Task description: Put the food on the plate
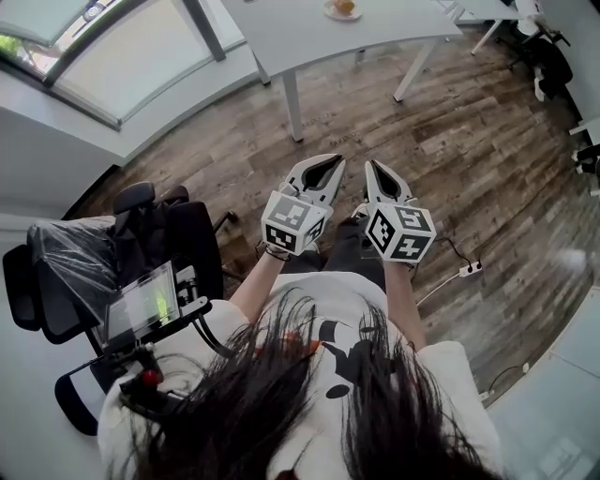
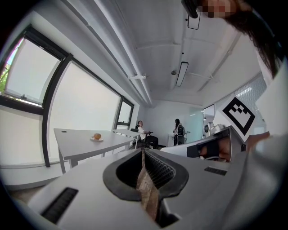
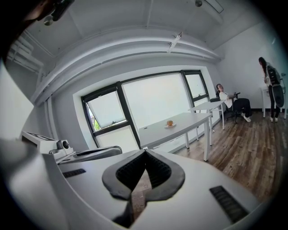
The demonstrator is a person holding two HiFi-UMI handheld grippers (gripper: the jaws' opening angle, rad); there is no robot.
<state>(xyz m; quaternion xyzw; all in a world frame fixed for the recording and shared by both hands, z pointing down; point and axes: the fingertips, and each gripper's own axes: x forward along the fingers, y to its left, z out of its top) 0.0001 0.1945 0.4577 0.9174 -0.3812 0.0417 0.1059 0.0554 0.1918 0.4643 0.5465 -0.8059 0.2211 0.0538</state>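
Note:
An orange piece of food [image 1: 343, 6] lies on a small plate [image 1: 341, 15] on a white table [image 1: 309, 37] across the room, far from both grippers. The left gripper view shows the same food [image 2: 96, 135] on the table [image 2: 76, 140]; so does the right gripper view, with food [image 3: 169, 122] on the table [image 3: 180, 127]. A person holds my left gripper [image 1: 328, 161] and right gripper [image 1: 373, 165] side by side at waist height over the wooden floor. My left gripper [image 2: 143, 152] and right gripper [image 3: 145, 152] are both shut with nothing between the jaws.
A black office chair [image 1: 75, 272] under plastic wrap and a small screen [image 1: 142, 305] stand at the left. A power strip [image 1: 469, 269] lies on the floor at the right. A second table [image 3: 211, 105], a seated person [image 3: 230, 101] and a standing person [image 3: 270, 78] are at the far end.

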